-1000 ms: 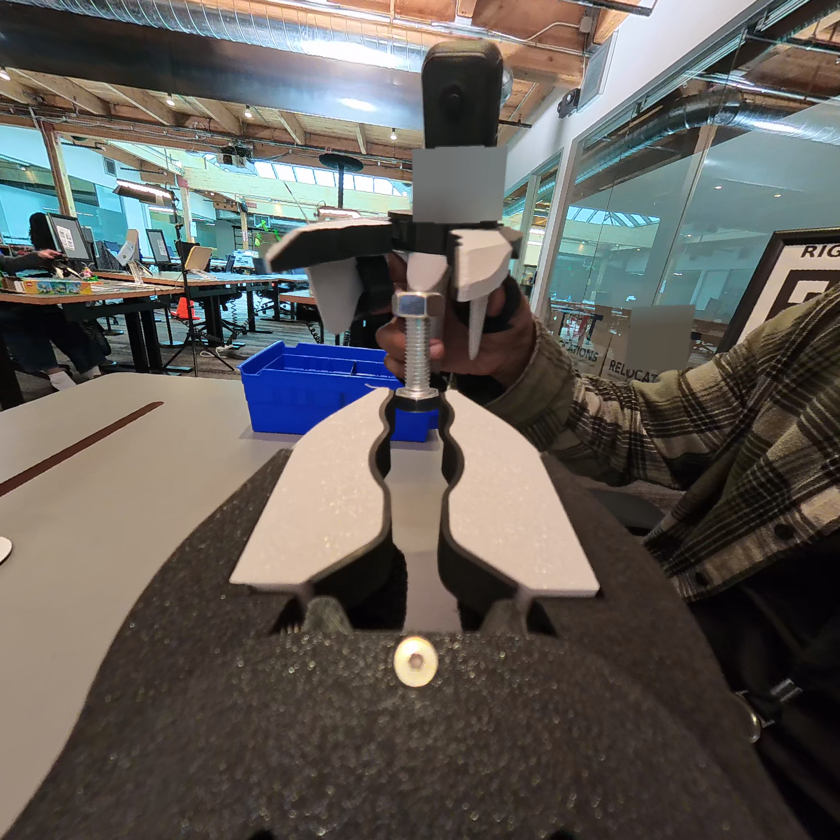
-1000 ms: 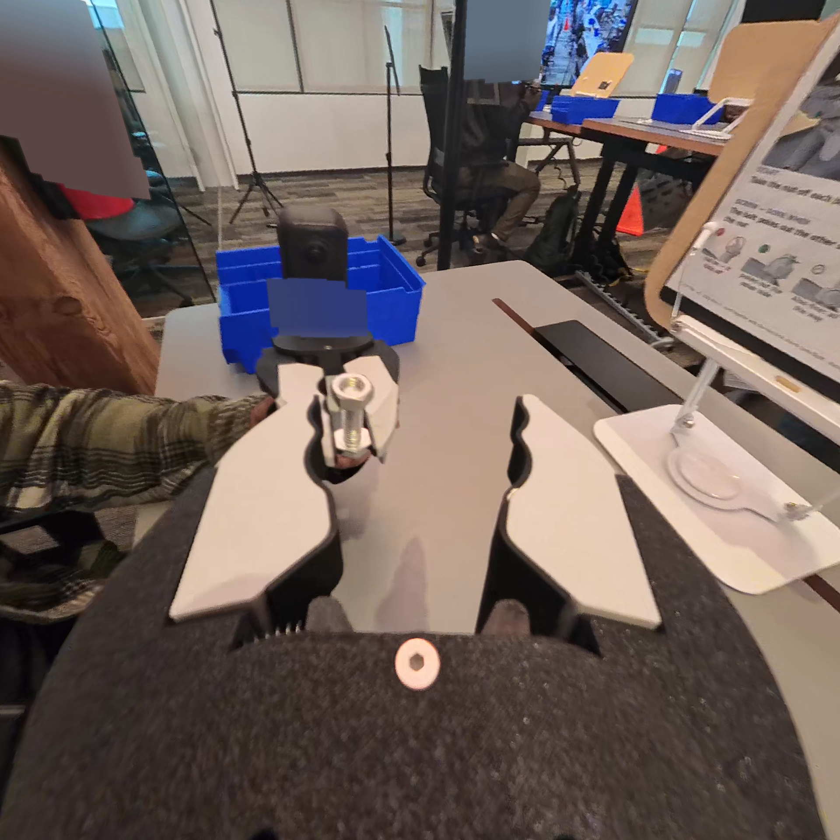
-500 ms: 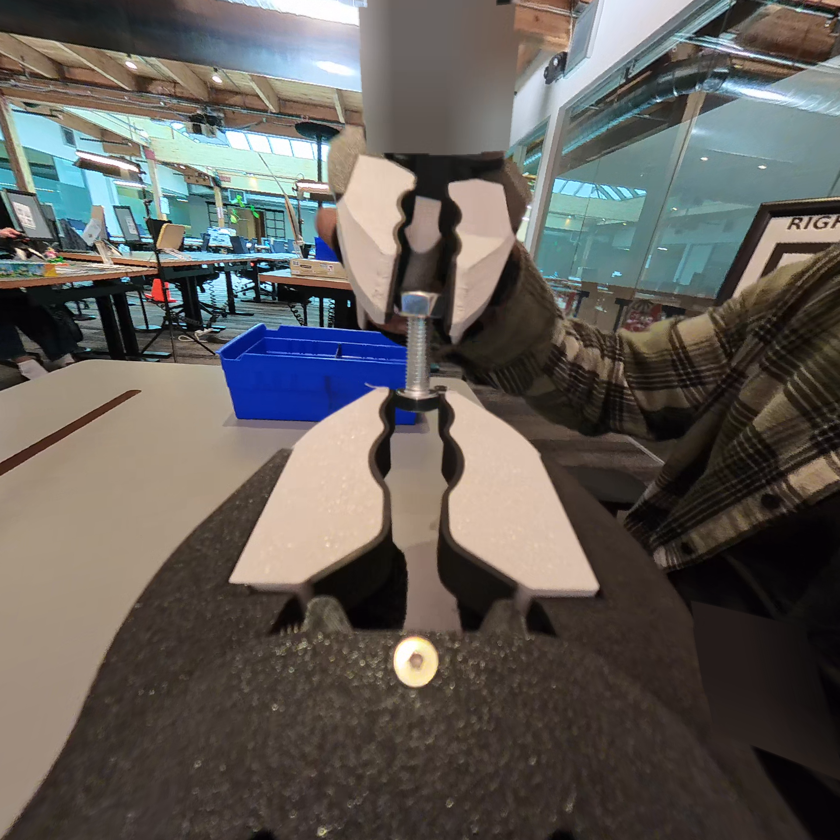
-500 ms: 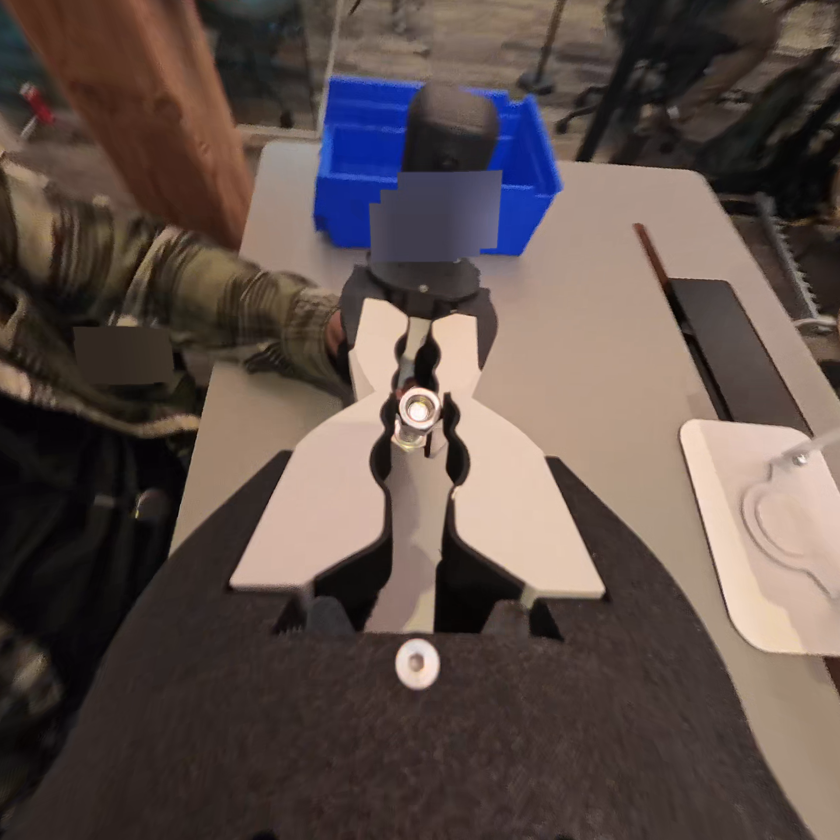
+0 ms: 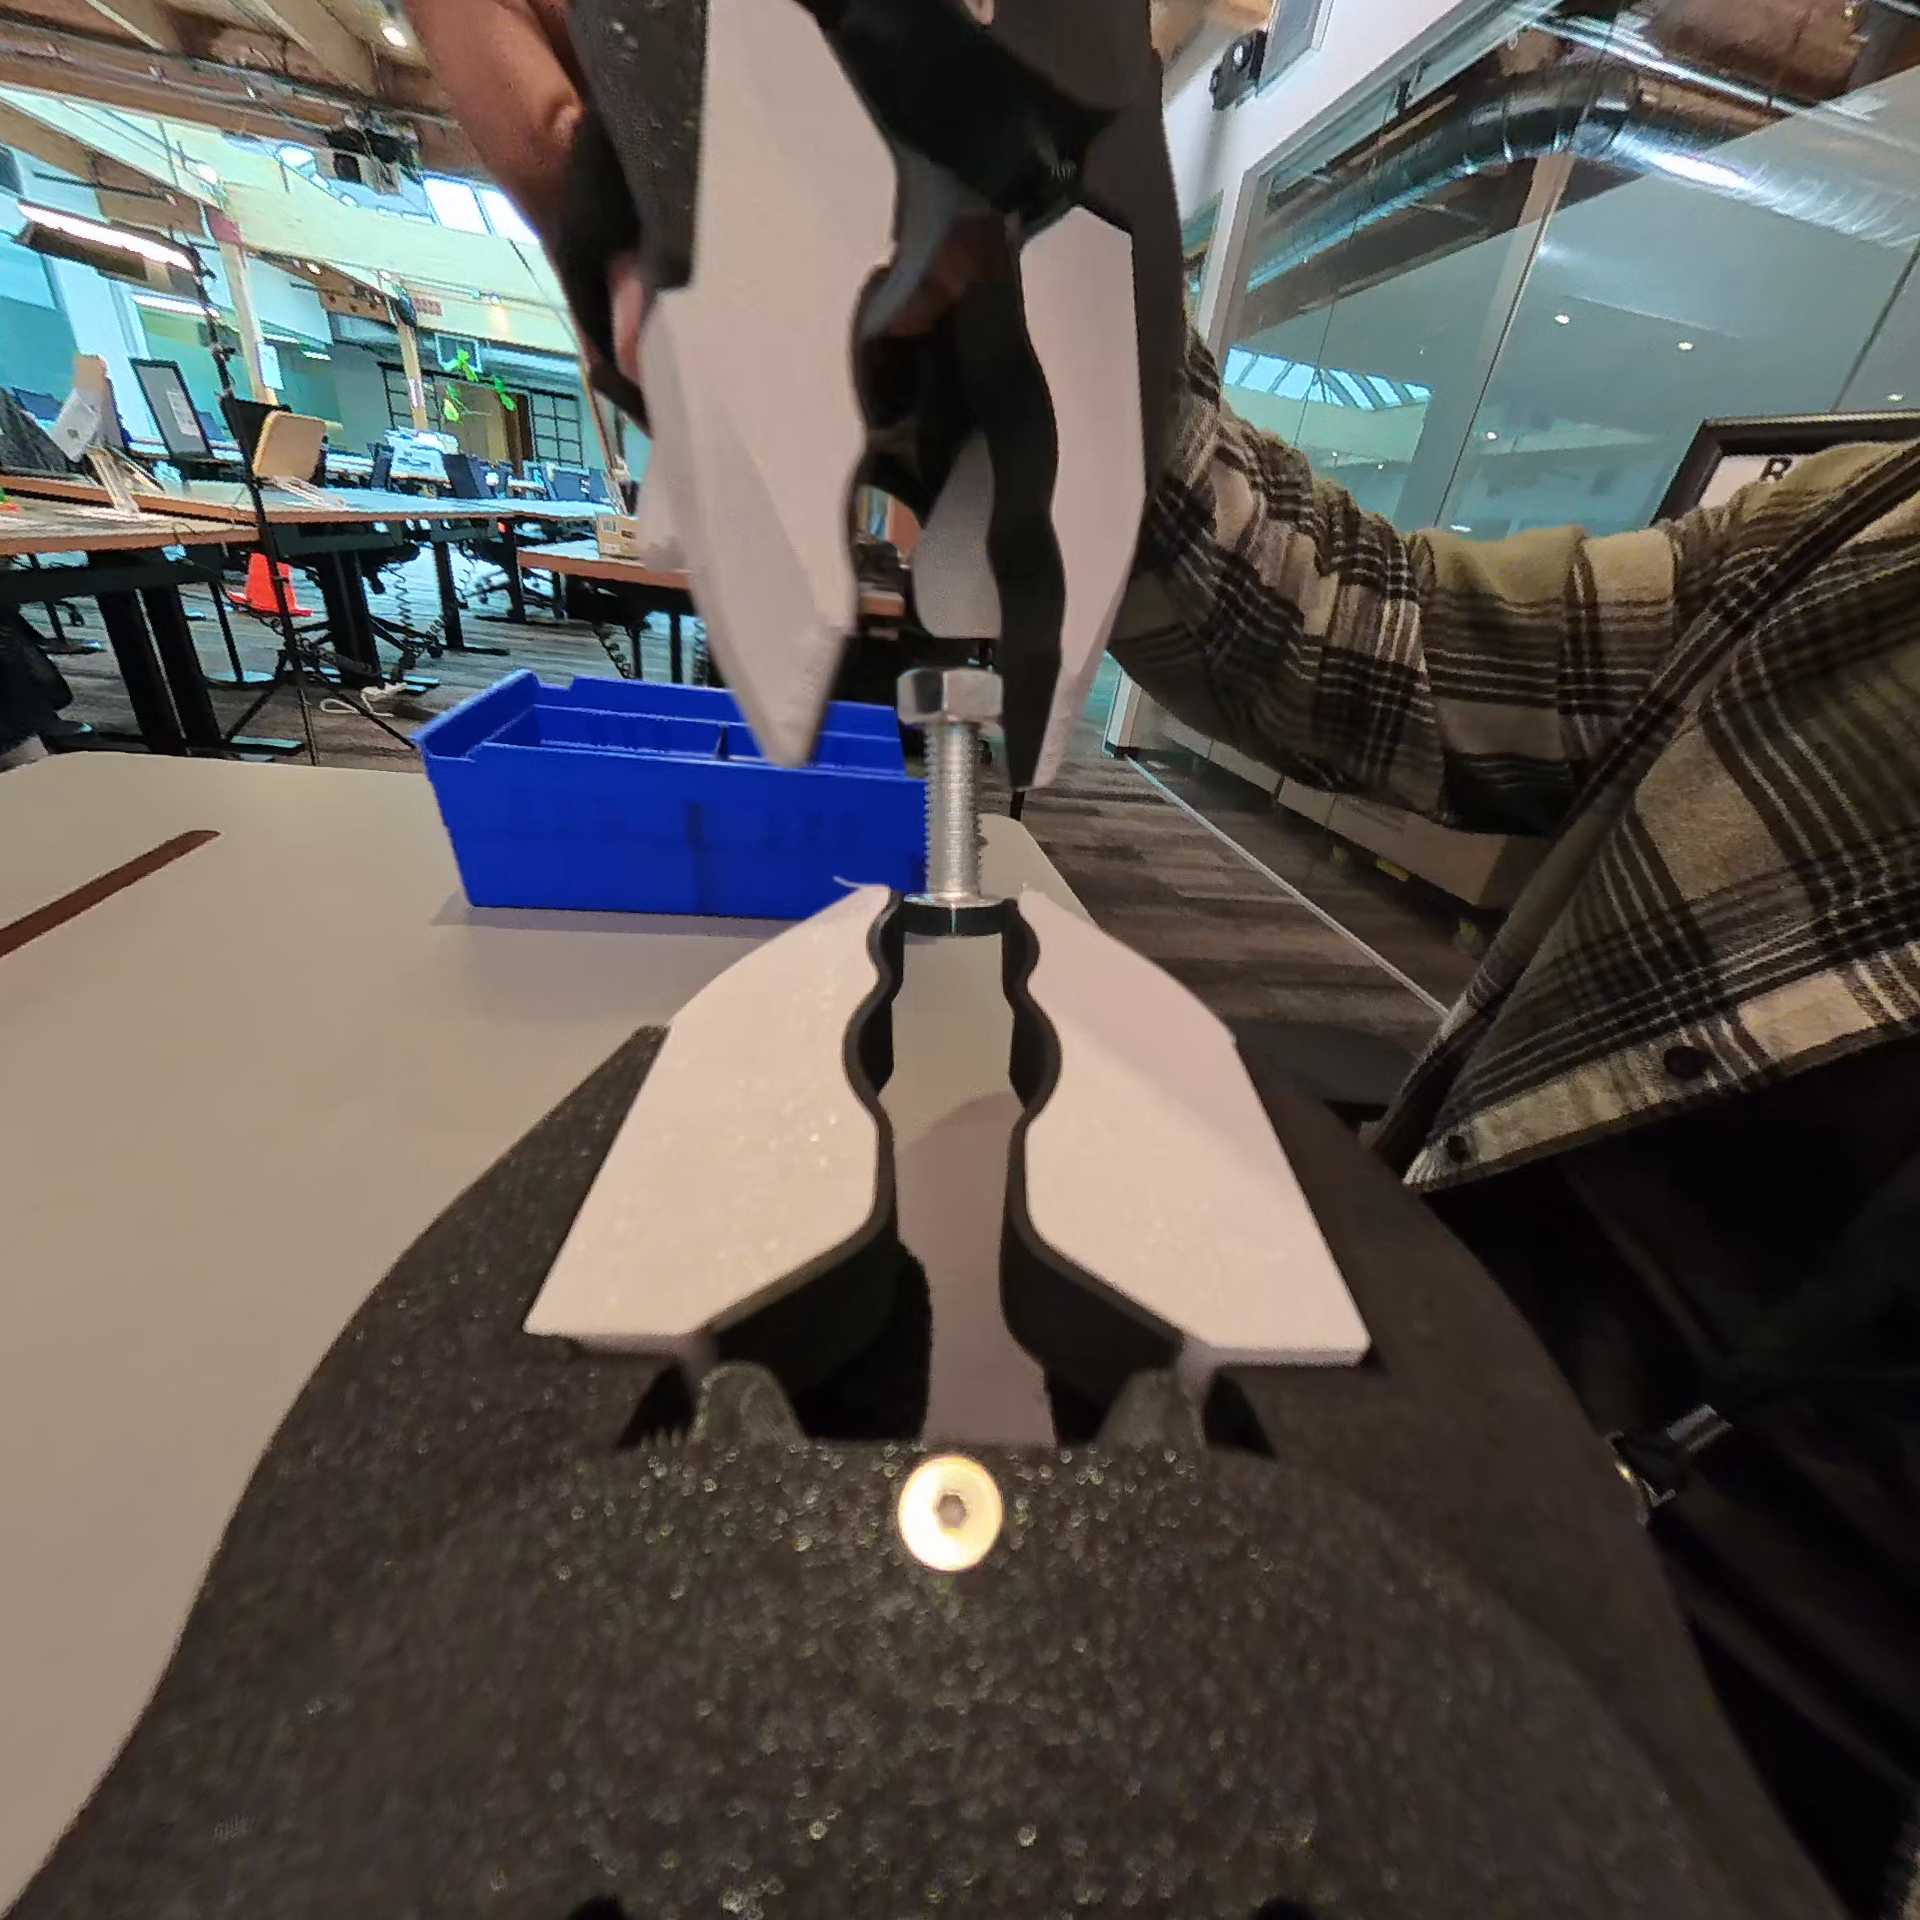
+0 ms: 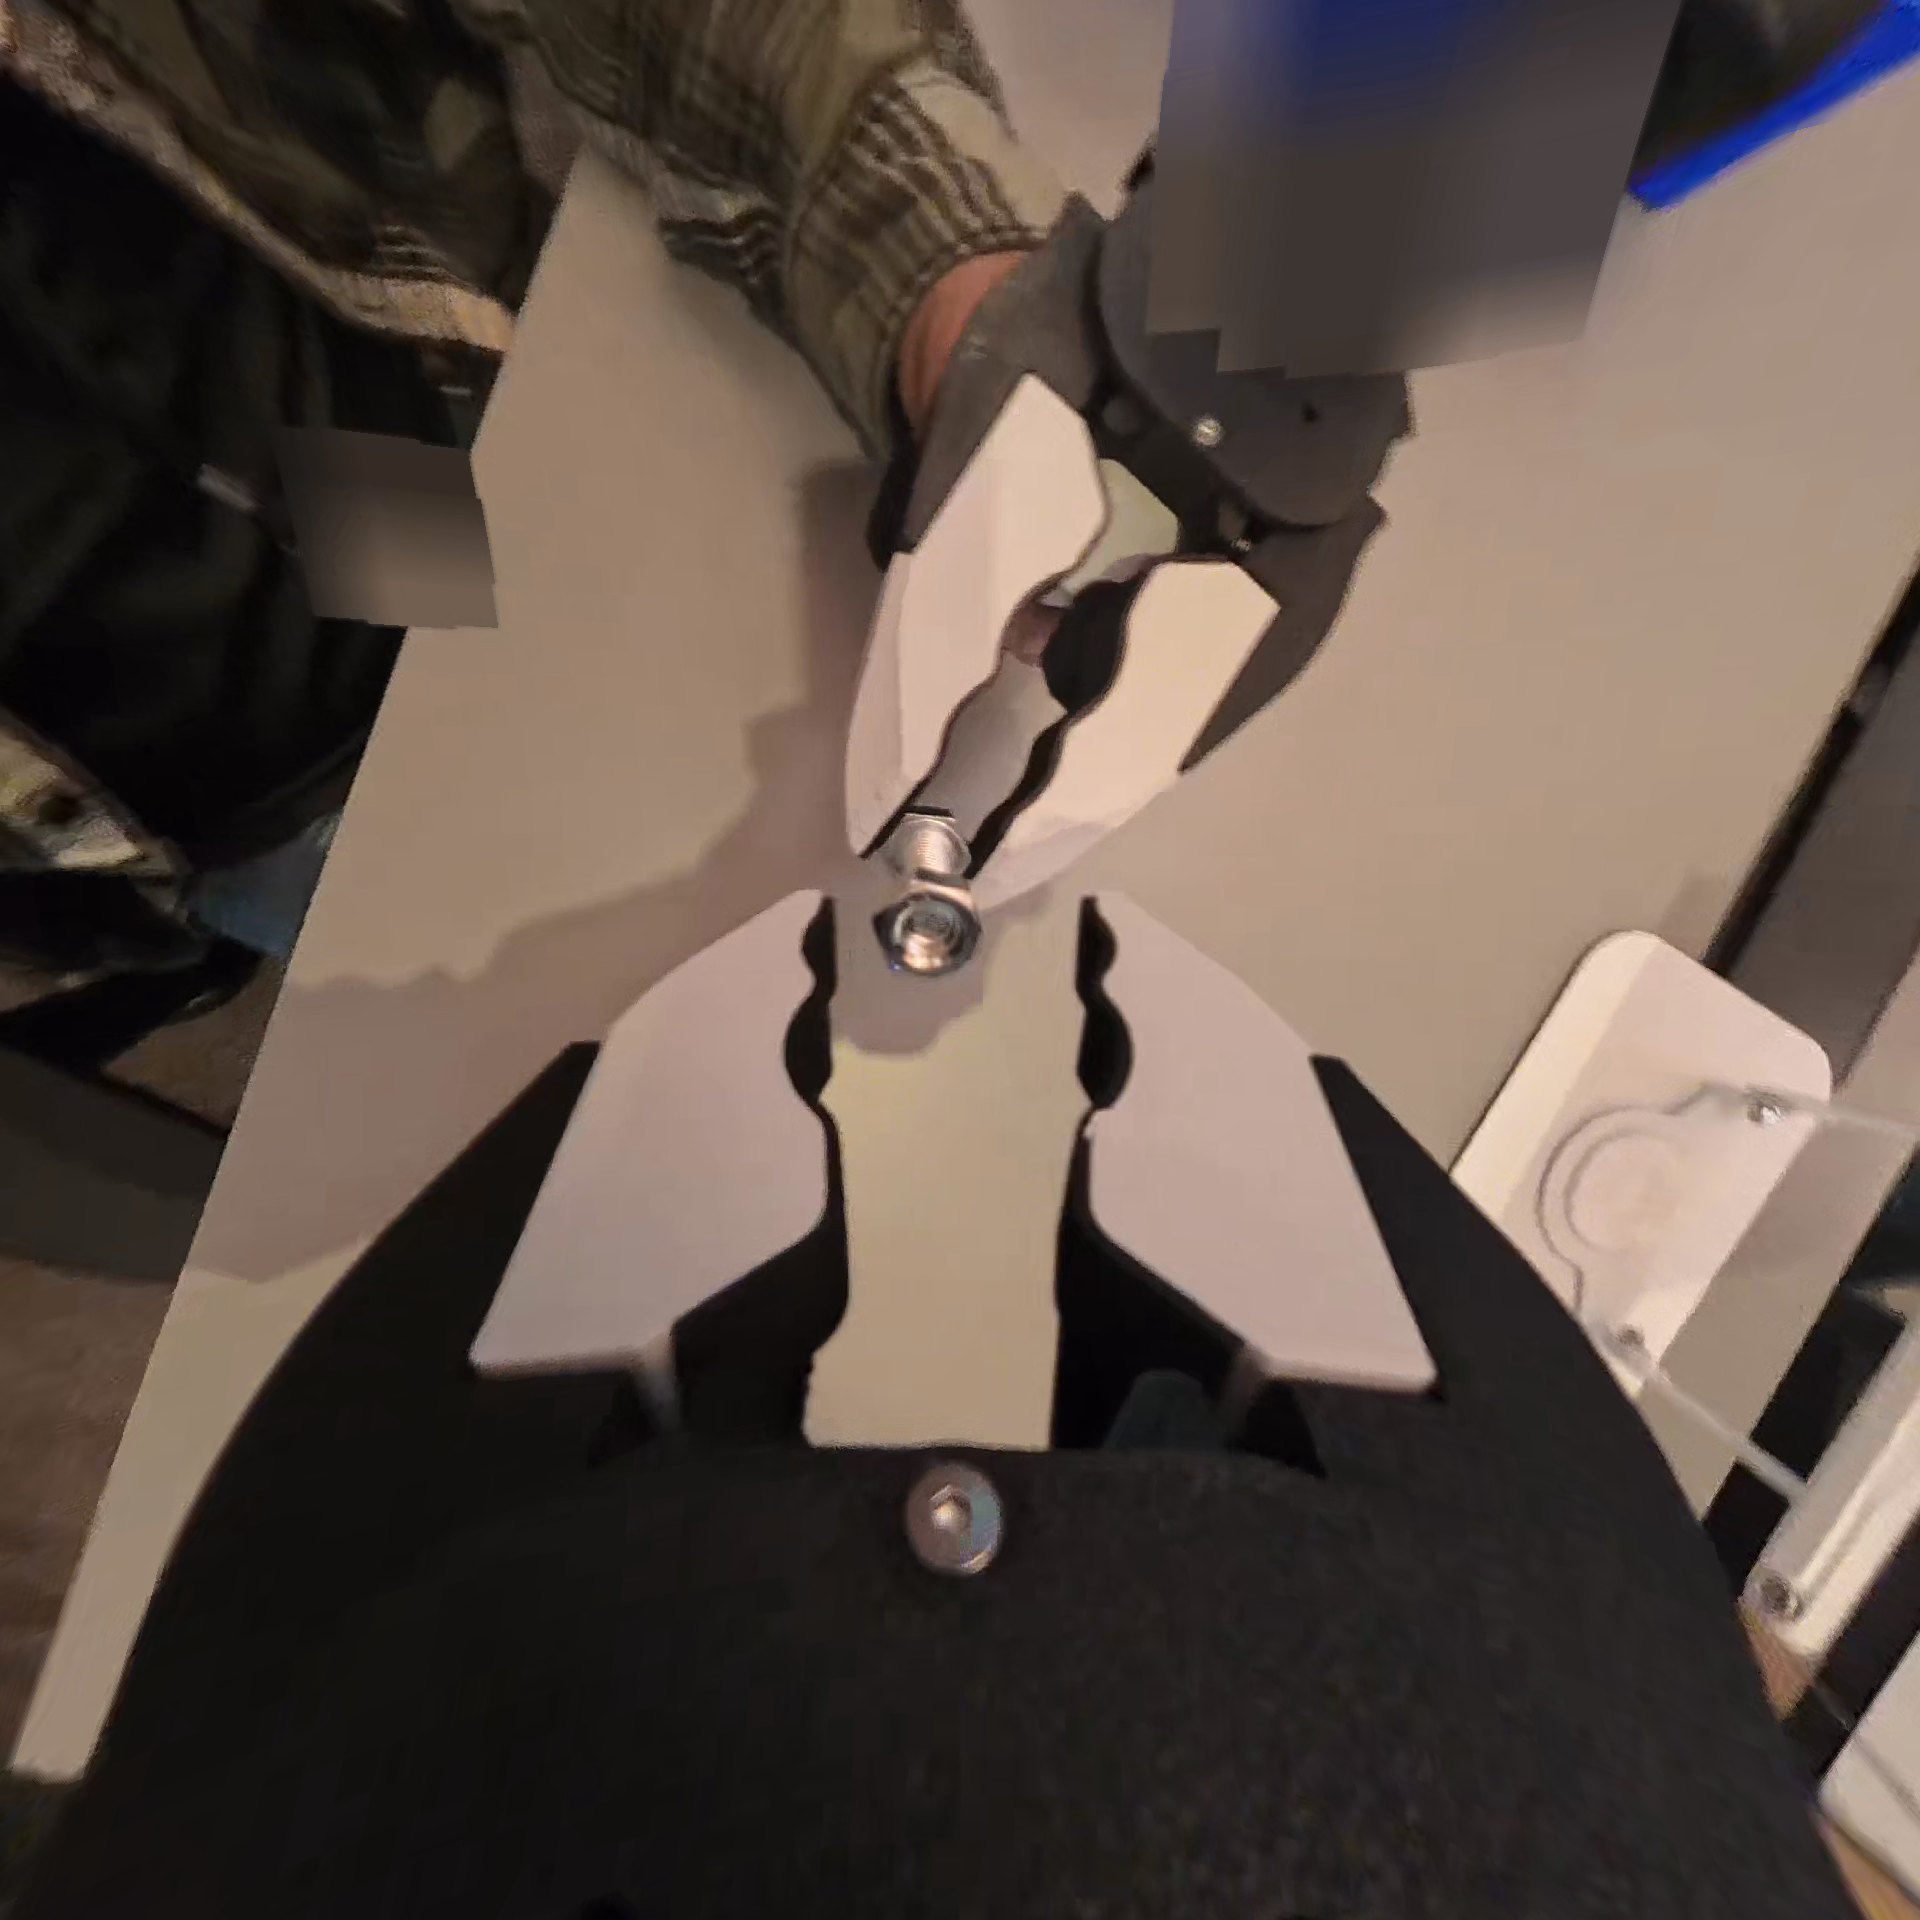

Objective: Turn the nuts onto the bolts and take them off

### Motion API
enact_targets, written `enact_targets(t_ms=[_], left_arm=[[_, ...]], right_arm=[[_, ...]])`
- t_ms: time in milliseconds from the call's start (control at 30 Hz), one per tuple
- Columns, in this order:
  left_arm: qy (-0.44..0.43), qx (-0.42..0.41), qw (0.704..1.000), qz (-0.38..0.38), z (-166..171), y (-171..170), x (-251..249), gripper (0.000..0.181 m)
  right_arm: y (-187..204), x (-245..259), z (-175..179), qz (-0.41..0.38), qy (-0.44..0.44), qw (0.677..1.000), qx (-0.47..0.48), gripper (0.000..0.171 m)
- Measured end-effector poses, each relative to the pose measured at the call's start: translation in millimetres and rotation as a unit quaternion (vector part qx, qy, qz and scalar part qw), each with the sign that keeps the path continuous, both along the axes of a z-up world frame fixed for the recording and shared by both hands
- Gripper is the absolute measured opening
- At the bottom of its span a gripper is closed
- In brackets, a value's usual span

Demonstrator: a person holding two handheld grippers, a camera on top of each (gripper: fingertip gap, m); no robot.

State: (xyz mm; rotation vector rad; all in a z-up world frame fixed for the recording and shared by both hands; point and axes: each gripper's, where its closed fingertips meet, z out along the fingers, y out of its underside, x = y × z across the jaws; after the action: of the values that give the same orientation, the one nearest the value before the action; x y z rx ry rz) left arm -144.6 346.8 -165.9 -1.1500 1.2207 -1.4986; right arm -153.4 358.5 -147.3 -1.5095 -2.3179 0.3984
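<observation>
A silver bolt (image 5: 954,821) stands upright above the grey table (image 5: 260,1039). My left gripper (image 5: 951,906) is shut on its head at the lower end. A hex nut (image 5: 948,707) sits at the top of the thread. My right gripper (image 5: 914,748) hangs down from above, open, with one finger on each side of the nut and small gaps. In the right wrist view I look down the bolt's axis: the nut (image 6: 928,928) lies between my right gripper's (image 6: 951,920) spread tips, and the left gripper (image 6: 940,847) holds the bolt from the far side.
A blue bin (image 5: 675,821) stands on the table behind the bolt. A white stand base with a clear holder (image 6: 1662,1143) is at the right. A person's plaid sleeve (image 5: 1558,675) reaches in from the right. The table's edge is just right of the bolt. My two grippers' fingertips are within a few centimetres of each other.
The right gripper came over the bolt and shut on the nut half a second ago. It has now opened again and turned, still around the nut. The left gripper kept hold of the bolt.
</observation>
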Motion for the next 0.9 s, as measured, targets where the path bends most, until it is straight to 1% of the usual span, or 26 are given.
enact_targets(t_ms=[67,100,133,167,200,233,300,333,367,400,467,500,600,633,700,733,800,900], left_arm=[[-0.007,0.001,1.0,0.015,3,4,-2,0.018],[-0.01,0.002,1.0,0.027,4,8,-4,0.018],[-0.015,0.003,0.999,0.041,6,12,-5,0.018],[-0.02,0.005,0.998,0.06,7,16,-7,0.018],[-0.024,0.01,0.996,0.082,9,22,-9,0.017],[-0.026,0.017,0.994,0.103,10,26,-12,0.017],[-0.028,0.028,0.99,0.135,12,33,-15,0.017],[-0.028,0.032,0.989,0.145,13,35,-16,0.017],[-0.028,0.035,0.987,0.152,13,36,-16,0.017],[-0.028,0.037,0.987,0.157,13,37,-16,0.017],[-0.028,0.038,0.986,0.159,13,37,-17,0.017],[-0.028,0.037,0.986,0.16,13,38,-17,0.017],[-0.026,0.034,0.986,0.16,12,38,-16,0.017],[-0.025,0.034,0.987,0.158,11,38,-16,0.017],[-0.02,0.033,0.987,0.154,10,37,-15,0.017],[-0.017,0.033,0.988,0.153,9,37,-14,0.017],[-0.016,0.029,0.989,0.144,8,36,-13,0.017],[-0.015,0.029,0.992,0.121,6,29,-10,0.017]], right_arm=[[7,-3,8,-0.07,0.035,0.997,-0.009,0.049],[11,-4,12,-0.124,0.059,0.99,-0.024,0.056],[15,-3,15,-0.193,0.075,0.977,-0.051,0.062],[17,-2,17,-0.274,0.094,0.952,-0.096,0.069],[17,-4,21,-0.338,0.123,0.919,-0.157,0.069],[15,-9,29,-0.366,0.163,0.889,-0.221,0.065],[19,-13,43,-0.403,0.225,0.831,-0.309,0.047],[21,-13,45,-0.413,0.235,0.815,-0.331,0.045],[26,-11,42,-0.429,0.229,0.808,-0.332,0.054],[29,-9,37,-0.441,0.219,0.811,-0.317,0.062],[35,-7,29,-0.455,0.201,0.818,-0.287,0.071],[34,-9,27,-0.453,0.194,0.821,-0.289,0.069],[34,-12,16,-0.452,0.16,0.833,-0.275,0.055],[34,-13,14,-0.448,0.152,0.838,-0.273,0.047],[27,-19,16,-0.42,0.141,0.848,-0.291,0.02],[27,-19,15,-0.413,0.13,0.857,-0.279,0.02],[24,-17,13,-0.379,0.1,0.887,-0.245,0.02],[16,-12,11,-0.28,0.04,0.942,-0.179,0.02]])
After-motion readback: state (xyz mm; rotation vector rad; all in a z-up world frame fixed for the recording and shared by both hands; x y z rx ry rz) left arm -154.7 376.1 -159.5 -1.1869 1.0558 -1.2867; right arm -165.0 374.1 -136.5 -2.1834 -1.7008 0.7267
